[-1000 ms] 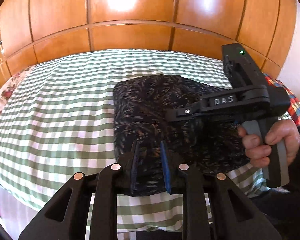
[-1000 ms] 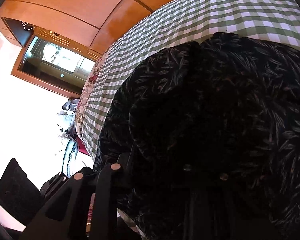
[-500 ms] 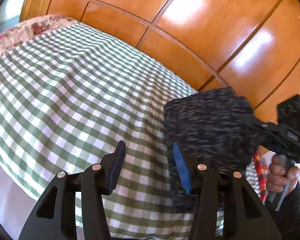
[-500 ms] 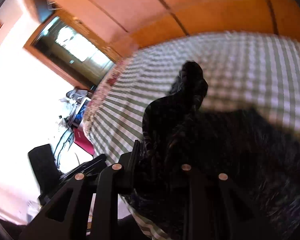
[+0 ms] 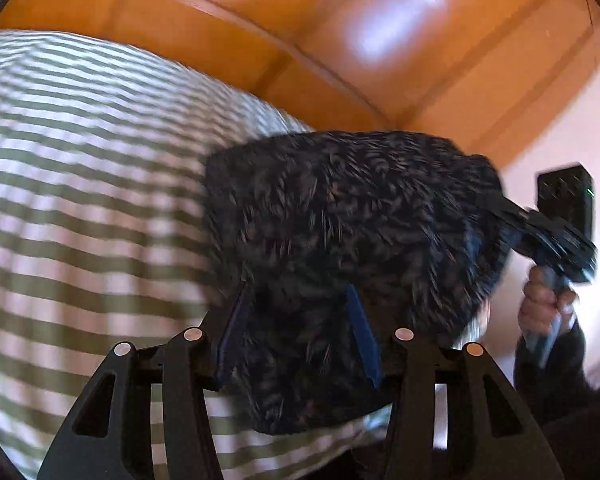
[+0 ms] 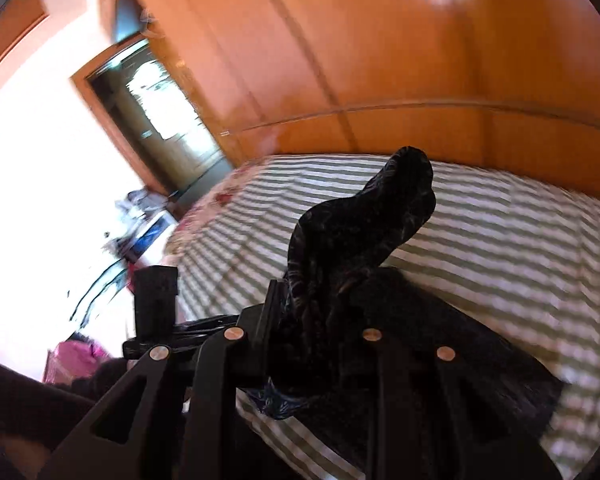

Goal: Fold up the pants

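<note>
Pants (image 5: pixel 352 240) bundle hanging lengthwise, right gripper (image 6: pixel 320 320) clamping it, left gripper (image 5: pixel 296 328) half-open around it

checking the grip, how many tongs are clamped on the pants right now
1. The right tongs pinch the dark patterned pants, lifted off the bed. The left tongs stand open around the fabric, not clamped.

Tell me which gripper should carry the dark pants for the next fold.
Right, probably. The right gripper is already clamped on a bunch of the pants, raised off the checked bedspread. The left gripper stands open, its blue pads straddling the fabric, not pressing.
</note>
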Motion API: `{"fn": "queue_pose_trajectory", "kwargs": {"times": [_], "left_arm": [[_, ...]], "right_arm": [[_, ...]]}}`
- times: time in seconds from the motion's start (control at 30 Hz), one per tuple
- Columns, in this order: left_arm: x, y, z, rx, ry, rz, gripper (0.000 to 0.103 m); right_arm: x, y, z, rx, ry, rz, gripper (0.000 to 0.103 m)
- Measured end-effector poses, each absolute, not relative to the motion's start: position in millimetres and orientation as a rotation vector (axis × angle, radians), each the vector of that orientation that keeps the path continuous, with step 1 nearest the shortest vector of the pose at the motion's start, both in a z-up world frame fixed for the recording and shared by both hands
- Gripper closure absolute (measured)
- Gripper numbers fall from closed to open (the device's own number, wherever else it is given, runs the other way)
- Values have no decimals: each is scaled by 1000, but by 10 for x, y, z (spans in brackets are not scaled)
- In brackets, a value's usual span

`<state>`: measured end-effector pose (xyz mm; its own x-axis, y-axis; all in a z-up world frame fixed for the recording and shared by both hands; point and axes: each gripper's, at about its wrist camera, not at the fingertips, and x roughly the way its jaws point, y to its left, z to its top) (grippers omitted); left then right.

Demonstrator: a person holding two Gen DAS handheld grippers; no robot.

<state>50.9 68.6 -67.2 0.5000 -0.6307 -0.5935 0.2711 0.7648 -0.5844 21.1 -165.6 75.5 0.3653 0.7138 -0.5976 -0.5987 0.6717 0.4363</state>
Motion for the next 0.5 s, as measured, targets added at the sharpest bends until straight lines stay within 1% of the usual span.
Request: {"fn": "queue_pose_trajectory", "kwargs": {"times": [0.1, 0.27, 0.43, 0.5], "left_arm": [[515, 359, -818, -380, 972, -643, 55], [472, 124, -871, -284, 989, -651, 55], [449, 91, -854, -271, 1002, -648, 55], [455, 61, -832, -246, 995, -647, 55]], "right_arm": [[167, -2207, 452, 218, 894, 720, 82], [131, -2940, -246, 322, 1001, 506, 82], [109, -3263, -821, 420, 1052, 414, 82], [81, -3372, -945, 532, 1032, 433, 81]]}}
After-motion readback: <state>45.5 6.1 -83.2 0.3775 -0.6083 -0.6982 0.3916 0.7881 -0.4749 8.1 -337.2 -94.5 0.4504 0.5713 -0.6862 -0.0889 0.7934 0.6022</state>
